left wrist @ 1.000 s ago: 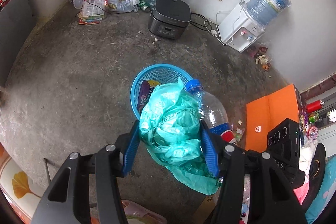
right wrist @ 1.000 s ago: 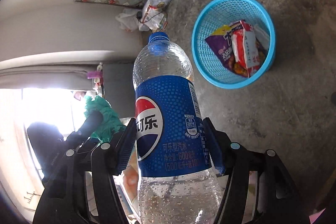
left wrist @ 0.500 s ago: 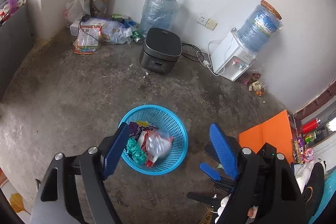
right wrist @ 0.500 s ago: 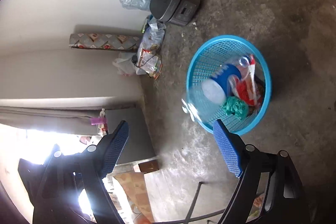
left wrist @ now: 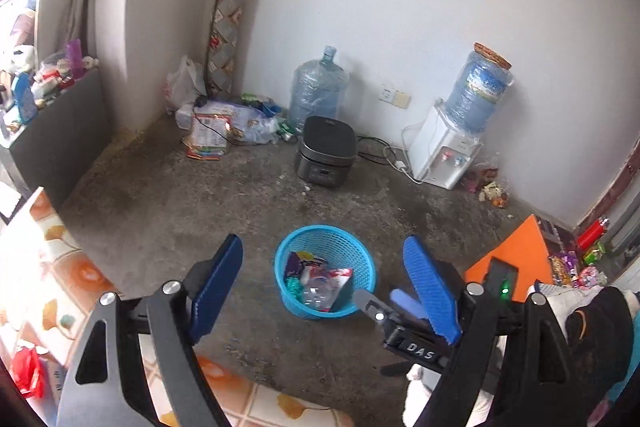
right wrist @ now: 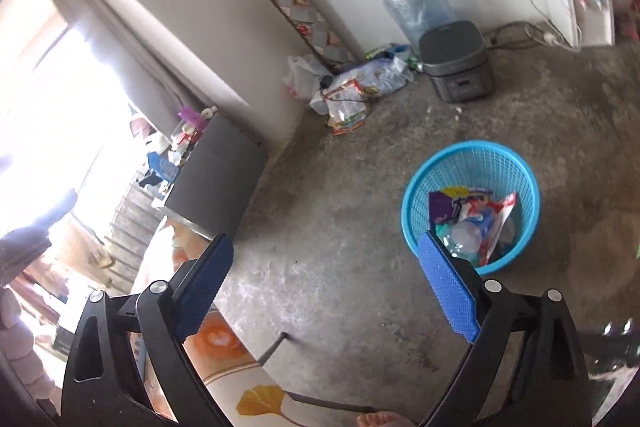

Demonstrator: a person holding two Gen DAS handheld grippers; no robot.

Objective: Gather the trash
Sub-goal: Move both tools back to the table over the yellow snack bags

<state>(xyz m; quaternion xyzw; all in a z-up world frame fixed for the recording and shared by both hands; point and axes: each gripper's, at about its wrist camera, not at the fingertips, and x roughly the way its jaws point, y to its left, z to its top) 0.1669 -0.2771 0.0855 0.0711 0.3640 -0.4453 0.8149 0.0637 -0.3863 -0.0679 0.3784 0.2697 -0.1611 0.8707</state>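
Observation:
A blue plastic basket [left wrist: 362, 251] stands on the concrete floor, also in the right wrist view [right wrist: 424, 183]. It holds snack wrappers, a green bag [left wrist: 294, 285] and a clear plastic bottle [left wrist: 316, 293] [right wrist: 460, 237]. My left gripper [left wrist: 324, 287] is open and empty, raised well above the basket. My right gripper [right wrist: 324, 285] is open and empty, above the floor left of the basket. The right gripper's body shows in the left wrist view [left wrist: 404, 323].
A rice cooker [left wrist: 326, 157], a large water jug [left wrist: 318, 93] and a water dispenser [left wrist: 444, 155] stand along the far wall. A pile of bags and packets [left wrist: 224, 125] lies in the corner. An orange box [left wrist: 516, 259] is at right, a patterned tabletop [right wrist: 224, 351] below.
One second ago the left gripper held the green bag and the right held the Pepsi bottle. Both now lie in the basket, and both grippers have opened and drawn up and away.

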